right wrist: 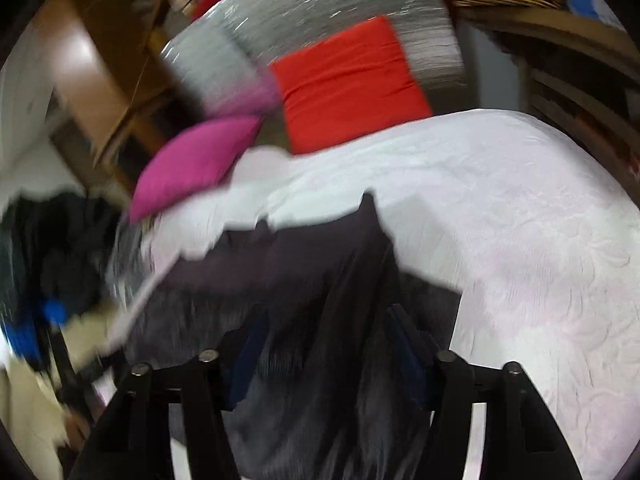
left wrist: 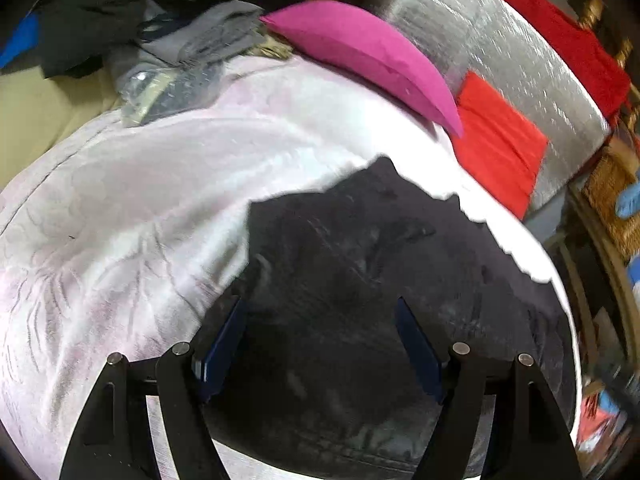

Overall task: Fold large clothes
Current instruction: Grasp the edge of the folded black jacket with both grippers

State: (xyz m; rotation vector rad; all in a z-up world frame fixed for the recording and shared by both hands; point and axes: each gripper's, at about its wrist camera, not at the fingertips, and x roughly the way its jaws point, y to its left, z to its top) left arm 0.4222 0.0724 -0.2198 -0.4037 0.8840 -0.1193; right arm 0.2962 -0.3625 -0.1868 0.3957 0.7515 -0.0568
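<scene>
Both grippers angle down over the dark garment [left wrist: 360, 280] spread on the white bedspread [left wrist: 140, 200]. Left gripper [left wrist: 320, 344] jaws wide apart, gripping nothing. Right gripper [right wrist: 324, 348] jaws apart too, cloth loose between them.

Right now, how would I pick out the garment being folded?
Start at the pale pink bedspread covering the bed. The dark garment lies spread on it, nearest the camera, below the magenta pillow and the folded red cloth. It is the only dark fabric lying flat on the spread.
</scene>
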